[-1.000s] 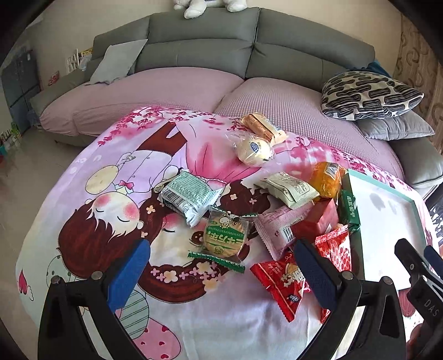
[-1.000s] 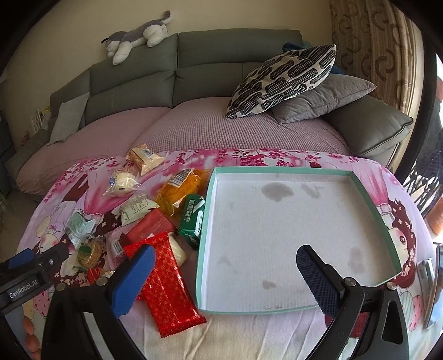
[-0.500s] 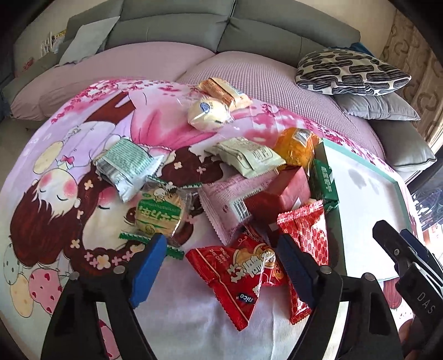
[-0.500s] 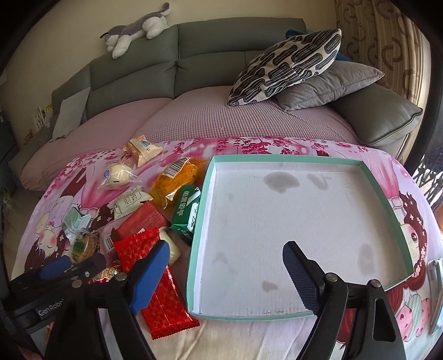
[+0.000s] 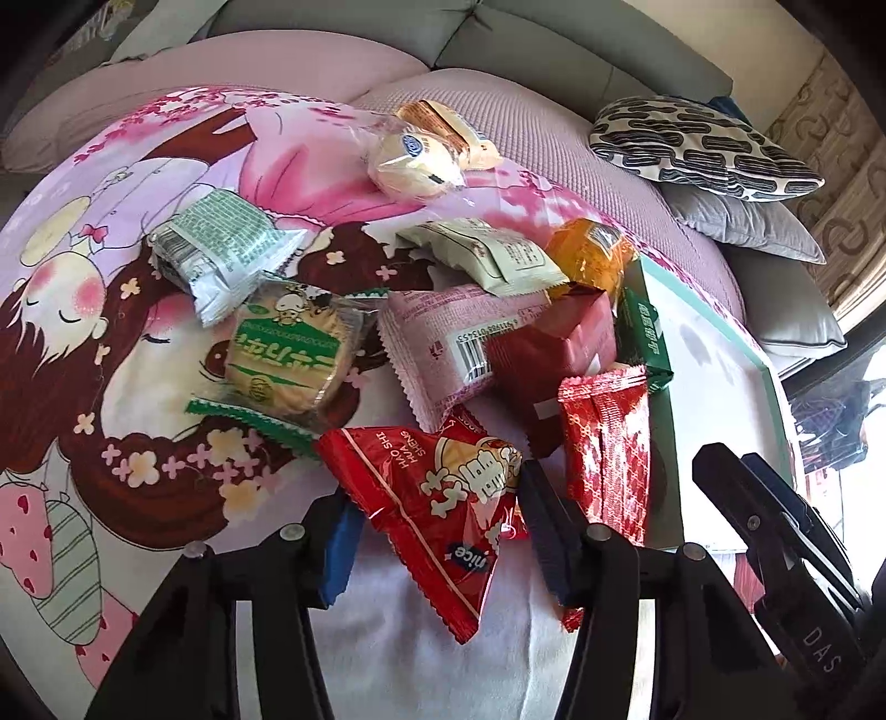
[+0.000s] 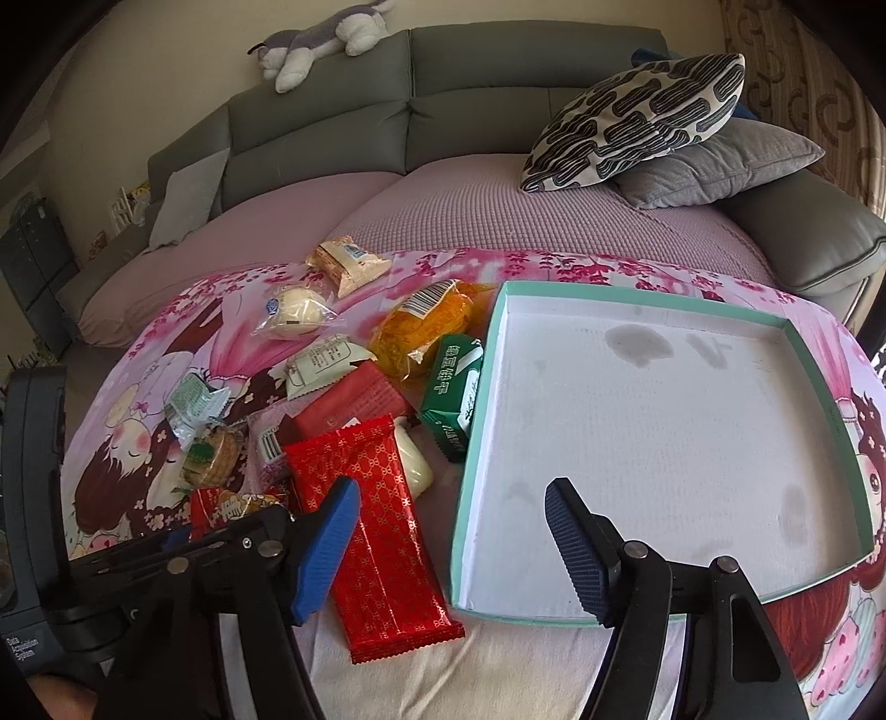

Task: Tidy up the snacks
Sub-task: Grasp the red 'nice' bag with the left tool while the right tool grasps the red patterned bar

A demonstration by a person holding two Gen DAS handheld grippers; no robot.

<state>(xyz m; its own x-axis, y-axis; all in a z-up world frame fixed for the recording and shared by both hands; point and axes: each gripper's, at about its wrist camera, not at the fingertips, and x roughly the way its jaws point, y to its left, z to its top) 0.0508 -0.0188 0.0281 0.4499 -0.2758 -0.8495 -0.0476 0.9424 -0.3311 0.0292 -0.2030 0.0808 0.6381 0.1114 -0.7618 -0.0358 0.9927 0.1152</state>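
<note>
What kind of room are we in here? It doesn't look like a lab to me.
Most likely a home living room. A grey sofa runs along the wall with a plush toy dog on its back and patterned cushions at one end, and wrapped snacks lie on a cartoon-print cloth.

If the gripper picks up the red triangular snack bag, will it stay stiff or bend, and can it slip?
The red triangular snack bag looks puffy and creased, so it would probably crumple where pinched, not stay stiff. Its glossy film may be slippery. It seems light for its size. The left gripper is closing with the bag between its fingers.
</note>
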